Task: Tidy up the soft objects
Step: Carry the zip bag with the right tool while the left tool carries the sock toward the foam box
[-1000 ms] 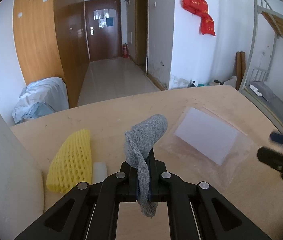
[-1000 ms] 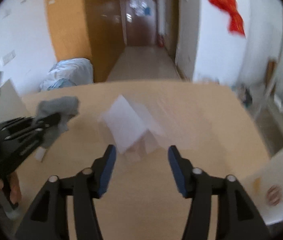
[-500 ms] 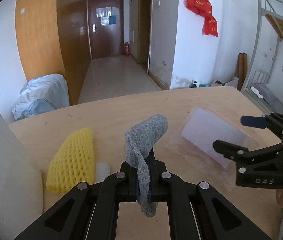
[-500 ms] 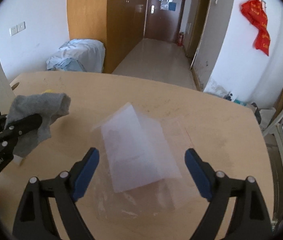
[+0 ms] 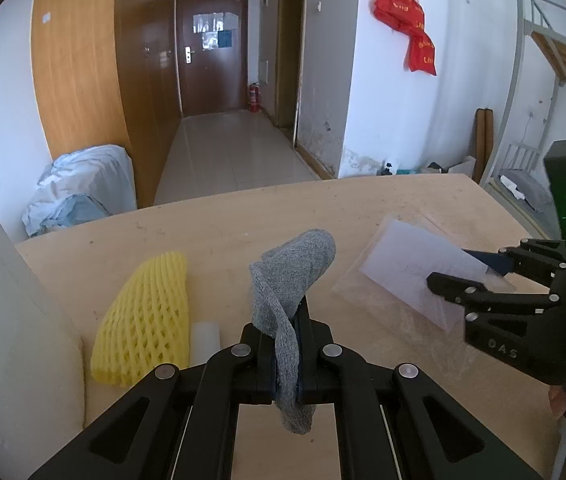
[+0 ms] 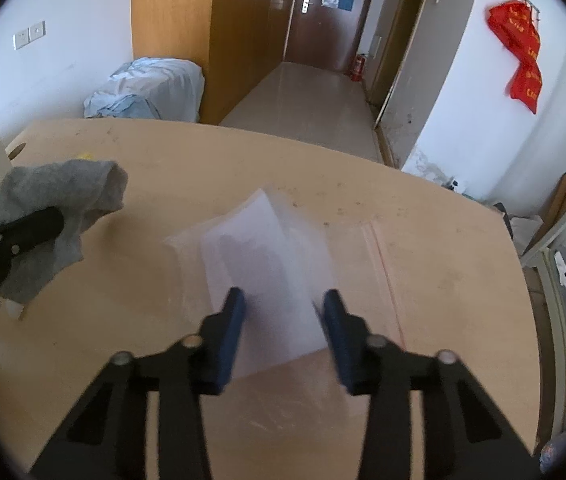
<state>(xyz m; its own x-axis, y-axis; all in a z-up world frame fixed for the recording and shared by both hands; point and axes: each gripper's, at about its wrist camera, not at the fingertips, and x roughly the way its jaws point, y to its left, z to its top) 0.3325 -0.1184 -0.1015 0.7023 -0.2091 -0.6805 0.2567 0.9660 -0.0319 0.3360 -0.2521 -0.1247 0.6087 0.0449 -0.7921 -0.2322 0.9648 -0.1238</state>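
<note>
Two claws: both are seen over a wooden counter [image 5: 211, 232], one held in each of the person's hands.
Left claw [image 5: 297, 332]: its jaws are pressed together on a grey sock [image 5: 291, 276], which is pinched near its middle; one end stands up and curls to the right above the fingertips, the other end hangs down toward the camera.
Right claw [image 6: 283, 312]: its jaws have just been closing and are now part-way in, with a raised white sheet inside a clear plastic bag [image 6: 267, 248] lying between the blue pads [image 6: 231, 320]. Whether the pads already press on the bag cannot be told; the bag's edge is blurred at the right pad.
Clear plastic bag: it is spread flat on the counter at the right of the sock, with its red-lined strip toward the far right in the right wrist view.
Sock, position: it is held off the counter, left of the bag and apart from it.
Yellow foam net [image 5: 147, 320]: it is laid on the counter to the left of the left claw, with a small white foam piece [image 5: 204, 338] just beside its right edge.
White board [image 5: 7, 320]: it is stood at the counter's left edge, next to the yellow net.
Person: only fingertips [image 5: 563, 394] are seen, below the right claw's body at the right edge of the left wrist view.
</note>
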